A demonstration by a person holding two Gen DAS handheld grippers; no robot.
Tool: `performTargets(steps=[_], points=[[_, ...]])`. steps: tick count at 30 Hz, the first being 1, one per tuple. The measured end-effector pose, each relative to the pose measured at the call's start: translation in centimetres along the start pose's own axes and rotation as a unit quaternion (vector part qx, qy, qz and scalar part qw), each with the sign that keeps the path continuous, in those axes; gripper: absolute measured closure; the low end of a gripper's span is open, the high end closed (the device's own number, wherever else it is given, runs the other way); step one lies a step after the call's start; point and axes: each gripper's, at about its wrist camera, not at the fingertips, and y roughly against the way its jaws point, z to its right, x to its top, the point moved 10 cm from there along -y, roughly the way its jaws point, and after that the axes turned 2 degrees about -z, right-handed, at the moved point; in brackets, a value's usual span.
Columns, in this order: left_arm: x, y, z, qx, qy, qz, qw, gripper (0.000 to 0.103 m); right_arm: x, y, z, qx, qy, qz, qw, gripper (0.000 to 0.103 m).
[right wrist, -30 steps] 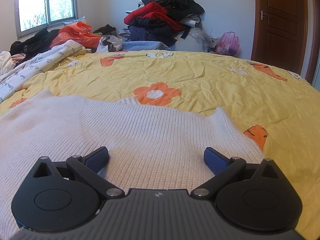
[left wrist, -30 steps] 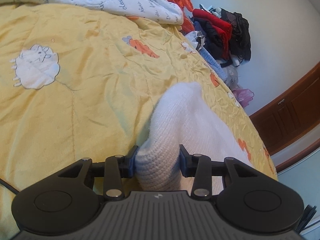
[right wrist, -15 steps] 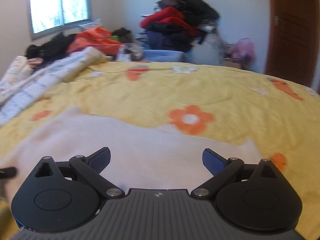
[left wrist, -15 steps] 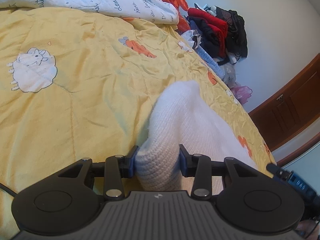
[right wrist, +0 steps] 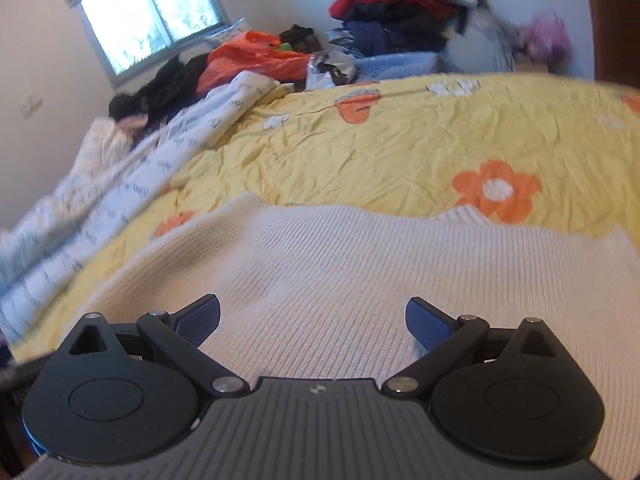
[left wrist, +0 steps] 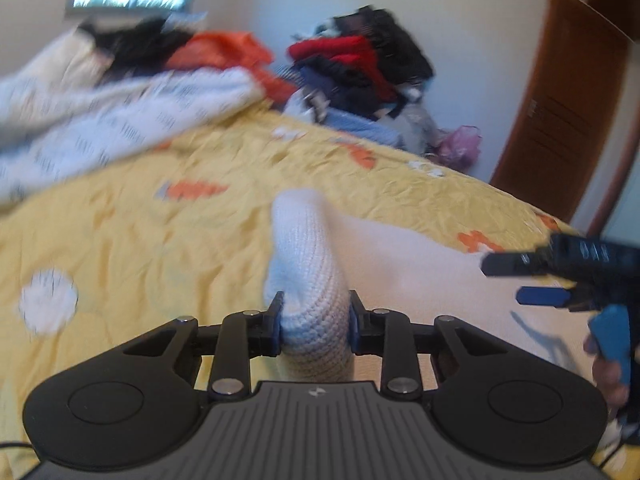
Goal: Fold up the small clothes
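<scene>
Left gripper point(left wrist: 314, 326) is closing, pads pinching a bunched fold of the white knit sweater point(left wrist: 308, 280) above the yellow bedspread point(left wrist: 120, 240). Right gripper point(right wrist: 312, 320) hovers over the sweater's flat body, jaws spread wide, holding nothing.

Left wrist view: my own body hides the near end of the white knit sleeve point(left wrist: 308, 280). The printed white blanket point(left wrist: 100, 120) at upper left is motion-blurred, its lettering unreadable. My right gripper point(left wrist: 560, 280) is cut off by the right edge.

no legible text, only blurred script on quilt point(right wrist: 132, 184)
</scene>
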Motion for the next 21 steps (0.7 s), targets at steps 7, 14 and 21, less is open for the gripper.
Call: performTargets(steps=[7,14,21], points=[[-2.0,1.0,11.0,0.000,-0.221,0.052,0.9738,0.075,1.4,3.7,5.7,0.064,-0.133,0.027,0.989,0.002],[-6.4,0.0,15.7,0.016,-0.358,0.073,0.9309,0.074,-1.2,5.5,10.7,0.097,-0.213,0.019,0.972,0.002],[-7.0,-0.2,15.9,0.029,-0.384,0.077,0.9196,0.074,-1.5,4.9,10.0,0.120,-0.206,0.014,0.971,0.001]])
